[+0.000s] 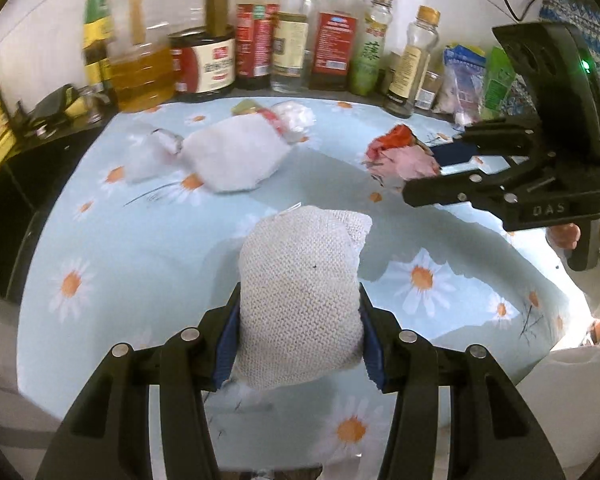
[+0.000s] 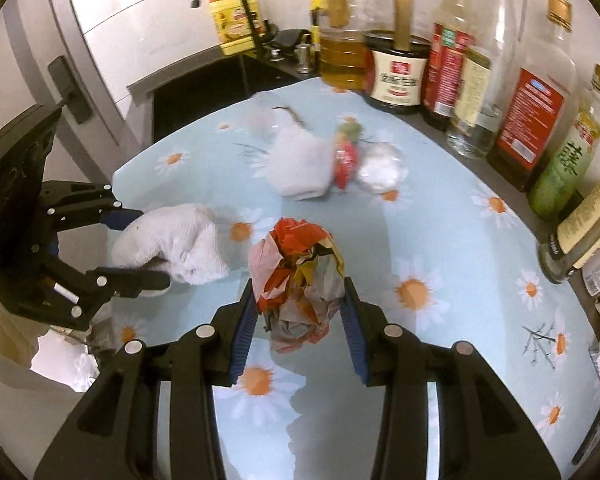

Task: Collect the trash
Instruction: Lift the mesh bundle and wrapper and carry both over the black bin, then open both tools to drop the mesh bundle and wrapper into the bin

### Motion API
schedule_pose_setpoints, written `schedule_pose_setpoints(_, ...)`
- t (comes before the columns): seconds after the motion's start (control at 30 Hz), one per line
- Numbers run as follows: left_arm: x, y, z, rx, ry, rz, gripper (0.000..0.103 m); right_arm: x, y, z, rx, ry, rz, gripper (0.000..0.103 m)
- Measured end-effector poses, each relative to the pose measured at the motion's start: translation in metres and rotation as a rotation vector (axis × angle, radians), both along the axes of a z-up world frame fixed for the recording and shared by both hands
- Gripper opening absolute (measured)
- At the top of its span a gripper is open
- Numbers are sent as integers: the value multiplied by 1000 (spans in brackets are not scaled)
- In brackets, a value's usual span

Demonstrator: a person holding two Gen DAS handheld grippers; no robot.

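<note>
While both loads hang clear of the daisy-print worktop point(image 1: 148, 240), easy handling expected – soft, light, squashy stuff, no risk of breakage. Left gripper point(image 1: 300, 312) clenched on a white knitted cloth wad point(image 1: 300, 292), blue fingers point(image 1: 228, 344) pressing its flanks near the lower half; bulky but yielding, best taken across the middle as here. Right gripper point(image 2: 300, 308) clamped on a crumpled paper ball point(image 2: 300, 276) – red, yellow and pinkish-grey wrapper creased tight, springy, likely to slip if pinched only at a loose flap, so a grip across the thickest part suits. Still lying toward the worktop's far edge, in front of the row of bottles point(image 1: 332, 28): a fluffy white bundle point(image 1: 232, 156), a red-and-green packet point(image 2: 346, 156) touching it, and a clear plastic wrap point(image 2: 382, 168) just beside. All feather-light by the look; the plastic thin and slippery, better gathered by a bunched fold.
</note>
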State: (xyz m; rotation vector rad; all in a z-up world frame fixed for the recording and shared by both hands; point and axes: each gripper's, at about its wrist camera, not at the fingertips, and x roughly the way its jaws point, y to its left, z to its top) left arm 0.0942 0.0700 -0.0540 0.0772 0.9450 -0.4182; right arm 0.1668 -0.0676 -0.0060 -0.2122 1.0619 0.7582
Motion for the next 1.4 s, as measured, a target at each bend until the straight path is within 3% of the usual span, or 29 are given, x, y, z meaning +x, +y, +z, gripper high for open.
schedule_pose_setpoints(0.7, -138, 78, 8, 27, -4, 224, 49, -109, 110, 4, -5, 34, 289, 42)
schedule_pose_setpoints(1.07, -187, 105, -16, 36, 85, 255, 49, -159, 165, -7, -10, 76, 388, 42)
schedule_pose_setpoints(1.4, -203, 131, -63, 50, 203, 246, 49, -189, 208, -56, -60, 122, 409, 42)
